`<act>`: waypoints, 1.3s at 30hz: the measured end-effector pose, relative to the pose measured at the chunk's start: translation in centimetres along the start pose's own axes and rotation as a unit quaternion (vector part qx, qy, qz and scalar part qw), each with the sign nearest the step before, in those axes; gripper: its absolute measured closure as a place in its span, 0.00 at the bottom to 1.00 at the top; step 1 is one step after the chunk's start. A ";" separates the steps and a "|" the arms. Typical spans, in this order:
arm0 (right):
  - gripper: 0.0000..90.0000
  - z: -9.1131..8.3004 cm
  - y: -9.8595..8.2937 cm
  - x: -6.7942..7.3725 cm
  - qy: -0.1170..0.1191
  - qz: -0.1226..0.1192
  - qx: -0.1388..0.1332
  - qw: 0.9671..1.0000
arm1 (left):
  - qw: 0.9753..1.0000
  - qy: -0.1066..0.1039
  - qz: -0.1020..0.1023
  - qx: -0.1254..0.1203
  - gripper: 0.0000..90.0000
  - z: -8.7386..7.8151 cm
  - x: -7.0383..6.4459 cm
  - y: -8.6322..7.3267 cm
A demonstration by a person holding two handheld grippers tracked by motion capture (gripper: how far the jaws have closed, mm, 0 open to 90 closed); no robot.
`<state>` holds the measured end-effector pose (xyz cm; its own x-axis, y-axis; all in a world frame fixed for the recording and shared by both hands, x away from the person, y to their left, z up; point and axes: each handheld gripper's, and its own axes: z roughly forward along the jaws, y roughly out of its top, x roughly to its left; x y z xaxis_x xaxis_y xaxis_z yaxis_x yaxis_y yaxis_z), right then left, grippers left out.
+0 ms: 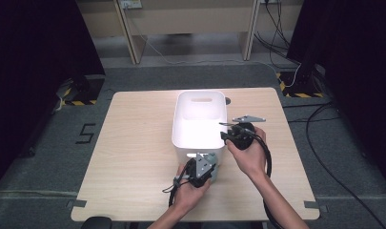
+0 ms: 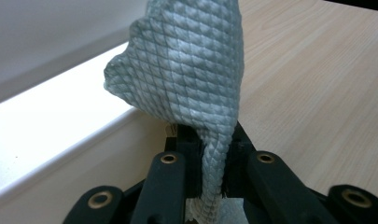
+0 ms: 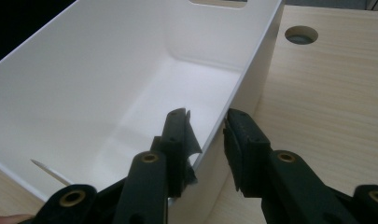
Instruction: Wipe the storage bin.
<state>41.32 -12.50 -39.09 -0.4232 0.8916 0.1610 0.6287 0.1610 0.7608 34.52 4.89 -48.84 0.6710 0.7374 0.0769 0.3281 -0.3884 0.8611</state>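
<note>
The grey-green cloth (image 2: 186,79), a quilted piece with a diamond pattern, is pinched between the jaws of the left hand-held gripper (image 2: 210,182), which are pressed together on its lower fold. In the left gripper view the cloth rises up from the jaws and spreads into a wider flap, just beside the rim of the white bin (image 2: 60,121). In the high view the cloth (image 1: 212,164) shows at the near right corner of the bin (image 1: 181,129), held at the front of the left hand-held gripper (image 1: 205,164), which the person's left hand (image 1: 190,188) grips from the near side.

The bin stands at the middle of the light wooden desk (image 1: 128,157), its open top facing up and a cut-out handle in its far wall. The right hand-held gripper (image 1: 227,131) sits at the bin's right wall, held by the person's right hand (image 1: 250,155). In the right gripper view its jaws stand apart and straddle that wall (image 3: 242,84), one jaw inside the bin and one outside over the desk (image 3: 326,93), without closing on it. A thin pale stick-like object (image 3: 49,171) lies near the bin's near wall; what it is cannot be told. A round hole (image 3: 301,35) is set in the desk beyond the bin's far right corner.
</note>
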 end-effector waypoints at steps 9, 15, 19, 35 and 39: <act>0.78 0.0 0.0 0.0 0.001 0.001 0.001 1.000 | 1.000 -0.003 -0.002 -0.006 0.90 -0.3 0.1 0.6; 0.78 0.0 0.0 0.0 0.001 0.001 0.000 1.000 | 1.000 -0.006 -0.005 -0.014 0.90 -0.7 0.0 1.2; 0.78 0.0 0.0 0.0 0.001 0.001 0.001 1.000 | 1.000 -0.010 -0.008 -0.018 0.90 -0.8 0.0 1.4; 0.78 0.0 0.0 0.0 0.001 0.001 0.000 1.000 | 0.999 -0.010 -0.004 -0.037 0.90 -1.9 0.0 2.9; 0.78 0.0 0.0 0.0 0.001 0.001 0.000 1.000 | 0.999 -0.011 -0.001 -0.038 0.90 -2.1 0.0 3.2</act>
<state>41.33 -12.54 -39.09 -0.4239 0.8909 0.1634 0.6299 0.1603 0.7600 34.18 4.84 -45.00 0.6852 0.7254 0.0653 0.2778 -0.3431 0.8973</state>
